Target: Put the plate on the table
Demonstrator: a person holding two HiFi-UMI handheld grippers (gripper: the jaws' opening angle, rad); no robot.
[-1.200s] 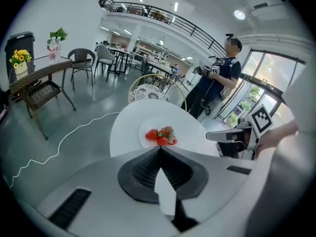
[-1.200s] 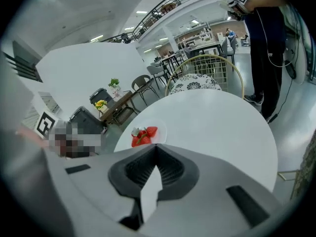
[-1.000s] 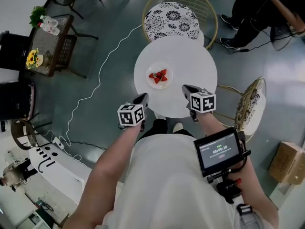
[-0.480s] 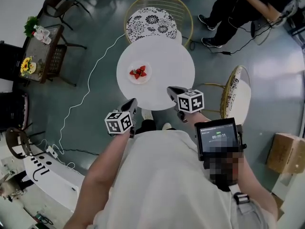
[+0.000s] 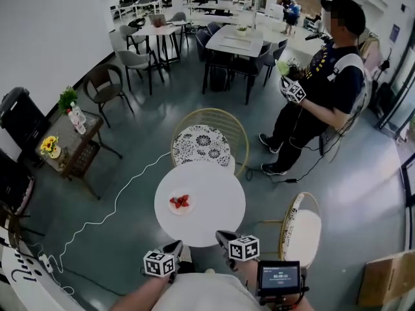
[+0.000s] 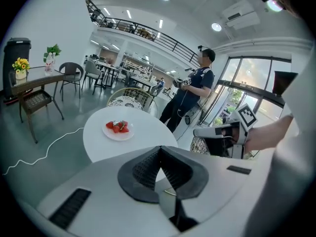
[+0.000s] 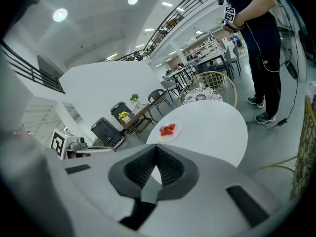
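A white plate (image 5: 180, 203) with cut strawberries rests on the left part of the round white table (image 5: 207, 216). Both grippers are held near my body, short of the table's near edge and apart from the plate. My left gripper (image 5: 174, 245) is shut and holds nothing; its view has the plate (image 6: 118, 129) well ahead on the table (image 6: 143, 132). My right gripper (image 5: 223, 236) is also shut and empty, with the plate (image 7: 169, 130) far beyond its jaws. Each gripper view shows the other gripper off to the side.
A wire chair with a patterned cushion (image 5: 201, 145) stands behind the table, another chair (image 5: 302, 229) at its right. A person (image 5: 324, 89) stands at the back right. A white cable (image 5: 110, 216) runs across the floor at left, near a side table with flowers (image 5: 61, 138).
The head view has lifted from steeply down to take in the room. Both grippers have drawn back from the table's edge toward my body. The plate has stayed put.
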